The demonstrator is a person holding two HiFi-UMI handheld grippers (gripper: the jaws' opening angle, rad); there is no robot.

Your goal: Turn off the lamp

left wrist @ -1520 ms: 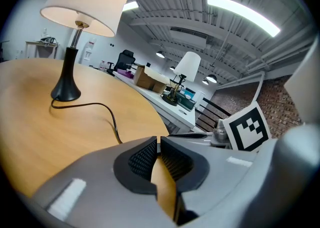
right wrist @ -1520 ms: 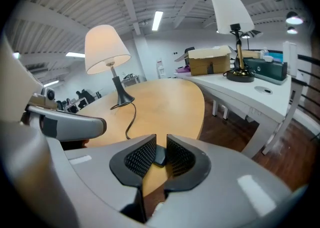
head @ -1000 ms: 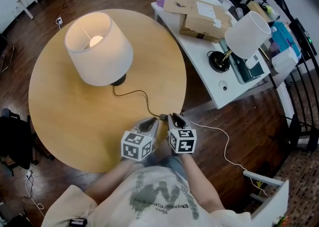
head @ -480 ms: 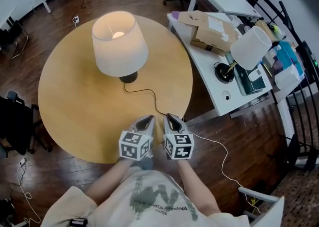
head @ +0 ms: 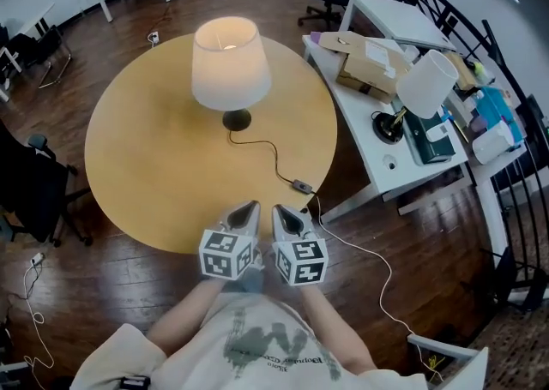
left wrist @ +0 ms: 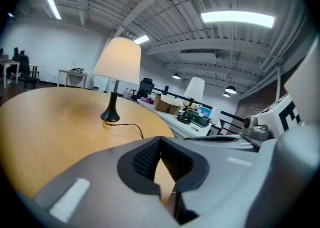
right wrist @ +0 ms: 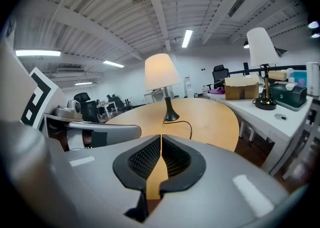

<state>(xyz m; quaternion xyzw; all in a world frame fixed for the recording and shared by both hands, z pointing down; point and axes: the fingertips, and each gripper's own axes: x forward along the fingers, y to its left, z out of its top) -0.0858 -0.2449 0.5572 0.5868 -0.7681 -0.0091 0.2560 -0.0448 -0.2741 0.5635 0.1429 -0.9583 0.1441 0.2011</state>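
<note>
Head view: lamp (head: pixel 226 63) stands upright, lit; left tongs (head: pixel 250 207), right tongs (head: pixel 279 211) closed, empty.

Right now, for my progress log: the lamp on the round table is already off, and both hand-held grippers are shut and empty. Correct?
No. The lamp is lit, not off: the head view shows its shade glowing. The left hand-held gripper and right hand-held gripper are indeed shut and empty.

Held side by side over the near edge of the round table (head: pixel 129 165): left gripper (head: pixel 247 208), right gripper (head: pixel 281 211); both jaw pairs closed, empty.
</note>
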